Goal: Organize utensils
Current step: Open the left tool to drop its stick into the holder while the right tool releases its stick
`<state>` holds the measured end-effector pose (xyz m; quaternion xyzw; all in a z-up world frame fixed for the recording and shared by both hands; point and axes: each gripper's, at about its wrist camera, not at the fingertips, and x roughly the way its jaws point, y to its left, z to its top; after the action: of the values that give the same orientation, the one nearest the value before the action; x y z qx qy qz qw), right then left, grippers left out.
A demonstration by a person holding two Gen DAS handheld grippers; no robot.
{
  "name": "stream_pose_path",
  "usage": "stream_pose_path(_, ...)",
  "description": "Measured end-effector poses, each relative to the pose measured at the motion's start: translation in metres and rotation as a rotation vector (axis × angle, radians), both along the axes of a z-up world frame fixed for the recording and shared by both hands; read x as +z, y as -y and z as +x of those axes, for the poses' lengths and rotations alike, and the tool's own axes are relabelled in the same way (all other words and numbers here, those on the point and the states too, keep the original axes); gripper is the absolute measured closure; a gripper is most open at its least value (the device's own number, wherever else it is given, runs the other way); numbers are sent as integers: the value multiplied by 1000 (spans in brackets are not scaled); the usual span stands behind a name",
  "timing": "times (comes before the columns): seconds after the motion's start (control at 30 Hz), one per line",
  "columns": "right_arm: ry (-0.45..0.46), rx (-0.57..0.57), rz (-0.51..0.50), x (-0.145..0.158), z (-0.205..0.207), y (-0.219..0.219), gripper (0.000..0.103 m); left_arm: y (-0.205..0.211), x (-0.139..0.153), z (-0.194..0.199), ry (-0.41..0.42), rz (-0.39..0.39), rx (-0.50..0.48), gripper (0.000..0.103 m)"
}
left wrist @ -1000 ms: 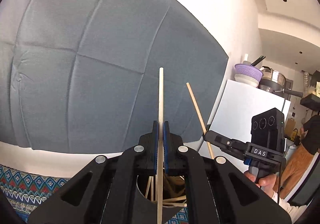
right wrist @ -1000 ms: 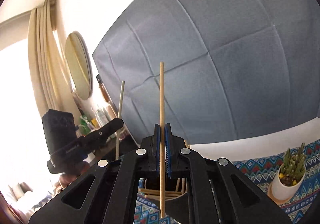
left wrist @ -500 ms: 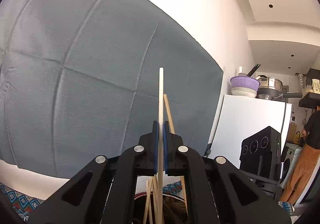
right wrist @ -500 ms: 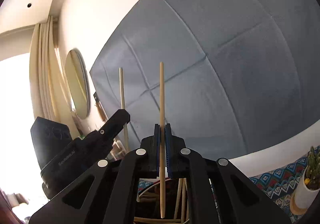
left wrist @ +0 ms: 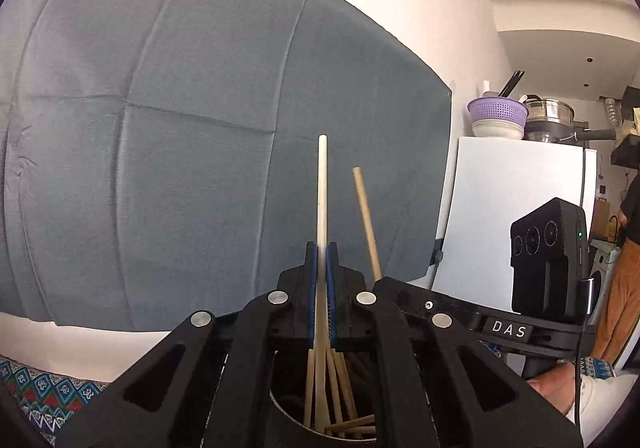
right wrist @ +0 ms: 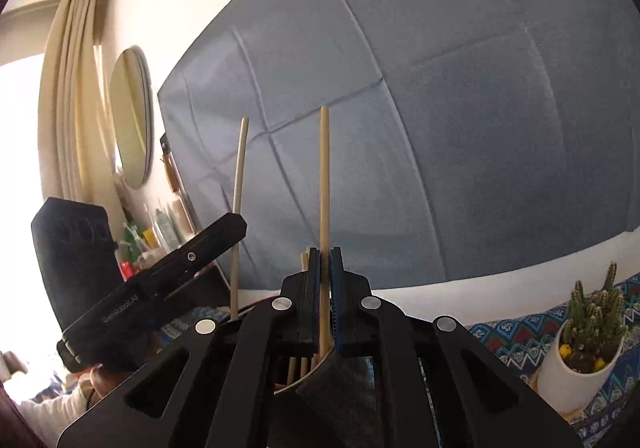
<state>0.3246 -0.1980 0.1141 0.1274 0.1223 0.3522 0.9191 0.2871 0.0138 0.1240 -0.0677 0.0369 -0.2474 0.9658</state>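
While the left gripper [left wrist: 320, 260] is clamped on a pale chopstick [left wrist: 322, 188] standing upright, its lower end dips into the holder [left wrist: 288, 414] directly below, among the sticks already there. Just to its right, the right gripper [right wrist: 325, 264] pinches a darker chopstick [right wrist: 324, 176], also near vertical, over the same holder's rim [right wrist: 320, 364]. Both long axes point down into the opening, so I judge each only needs lowering and release; the left looks deeper in.

Cactus pot [right wrist: 582, 362], mirror [right wrist: 132, 118], purple colander [left wrist: 497, 113].
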Motion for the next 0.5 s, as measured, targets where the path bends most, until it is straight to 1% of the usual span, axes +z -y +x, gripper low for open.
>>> stream_pose_path(0.13, -24, -1, -93, 5, -6, -3, 98, 3, -4, -2, -25, 63, 30, 98)
stream_pose_path(0.2, -29, -8, -161, 7, -10, -10, 98, 4, -5, -2, -39, 89, 44, 98)
stream_pose_path(0.33, -73, -2, -294, 7, -11, -29, 98, 5, -8, -3, -78, 140, 56, 98)
stream_pose_path(0.4, -96, 2, -339, 8, -10, -37, 98, 2, -8, -4, -88, 145, 60, 98)
stream_pose_path(0.5, -142, -26, -390, 14, -9, -47, 98, -1, -6, 1, -163, 147, 42, 98)
